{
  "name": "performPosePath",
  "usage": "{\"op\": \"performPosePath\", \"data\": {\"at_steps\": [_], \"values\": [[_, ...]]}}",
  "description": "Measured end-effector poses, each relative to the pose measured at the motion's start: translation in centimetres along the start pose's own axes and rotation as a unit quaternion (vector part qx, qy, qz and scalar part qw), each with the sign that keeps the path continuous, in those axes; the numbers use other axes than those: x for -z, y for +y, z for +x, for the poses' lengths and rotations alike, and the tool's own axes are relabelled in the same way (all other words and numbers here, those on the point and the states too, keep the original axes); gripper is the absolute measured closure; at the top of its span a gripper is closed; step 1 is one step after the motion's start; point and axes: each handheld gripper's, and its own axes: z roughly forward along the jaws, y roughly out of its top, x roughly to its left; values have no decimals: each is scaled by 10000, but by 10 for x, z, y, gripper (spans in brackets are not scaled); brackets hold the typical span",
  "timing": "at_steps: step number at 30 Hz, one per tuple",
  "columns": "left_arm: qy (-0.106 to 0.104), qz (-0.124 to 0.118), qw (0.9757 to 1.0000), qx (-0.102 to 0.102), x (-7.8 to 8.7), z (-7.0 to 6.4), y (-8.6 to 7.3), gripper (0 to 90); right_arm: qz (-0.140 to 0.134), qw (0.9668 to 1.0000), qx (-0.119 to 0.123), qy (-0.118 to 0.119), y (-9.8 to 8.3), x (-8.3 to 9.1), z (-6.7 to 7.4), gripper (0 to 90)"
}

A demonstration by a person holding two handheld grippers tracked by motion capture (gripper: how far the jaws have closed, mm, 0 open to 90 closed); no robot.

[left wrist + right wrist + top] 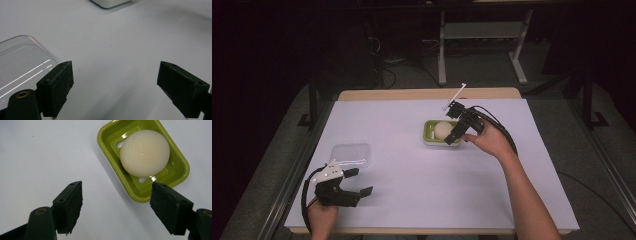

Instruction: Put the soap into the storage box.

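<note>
A round cream soap bar [442, 130] [144, 153] lies in a green soap dish [428, 134] [107, 137] near the middle of the white table. My right gripper [453, 123] [116, 207] hovers at the dish's right side, open, with nothing between its fingers. A clear plastic lid [350, 154] [18, 67] lies flat at the front left. My left gripper [358, 181] [115, 87] rests just in front of the lid, open and empty. A corner of the dish [110, 3] shows at the top of the left gripper view.
White paper [412, 170] covers the wooden table [422, 93]. Beyond the far edge are metal stand legs [442, 50] and cables [387, 60] on a dark floor.
</note>
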Motion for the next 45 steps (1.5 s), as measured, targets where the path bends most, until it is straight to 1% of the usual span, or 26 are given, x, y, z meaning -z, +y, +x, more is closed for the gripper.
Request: {"op": "performPosePath", "data": {"at_steps": [2, 6, 7, 13, 16, 25, 26, 32, 36, 37, 40, 45], "values": [[4, 2, 10000, 3, 0, 0, 0, 131, -40, 10000, 46, -7, -3, 1, 1, 254], [-1, 12, 10000, 6, 0, 0, 0, 130, -71, 10000, 9, 42, -9, 2, 5, 253], [-1, 19, 10000, 4, -1, -1, 0, 131, -74, 10000, 13, 37, -13, 2, 6, 251], [0, 39, 10000, -12, -1, -1, 0, 130, -107, 9999, -74, 79, -26, 3, 6, 249], [4, 40, 10000, -24, -1, -1, 0, 130, -172, 9998, -84, 90, -32, 5, 7, 249], [16, 45, 10000, -23, -2, -1, 0, 131, -270, 9996, -81, 93, -51, 6, 13, 249], [16, 45, 10000, -23, -2, -1, 0, 131, -270, 9996, -81, 93, -51, 6, 13, 249], [4, 75, 10000, -9, -4, -2, 0, 131, -324, 9993, -137, 94, -66, 6, 18, 244], [4, 91, 9999, -47, -4, -2, 0, 130, -340, 9993, -134, 84, -73, 6, 20, 242], [8, 101, 9999, -49, -4, -2, 0, 131, -362, 9992, -146, 94, -78, 7, 22, 242], [16, 77, 10000, -43, -5, -2, 0, 131, -346, 9993, -148, 66, -83, 6, 24, 242], [19, 87, 10000, -42, -5, -2, 0, 131, -395, 9991, -172, 57, -92, 6, 28, 242]]}}
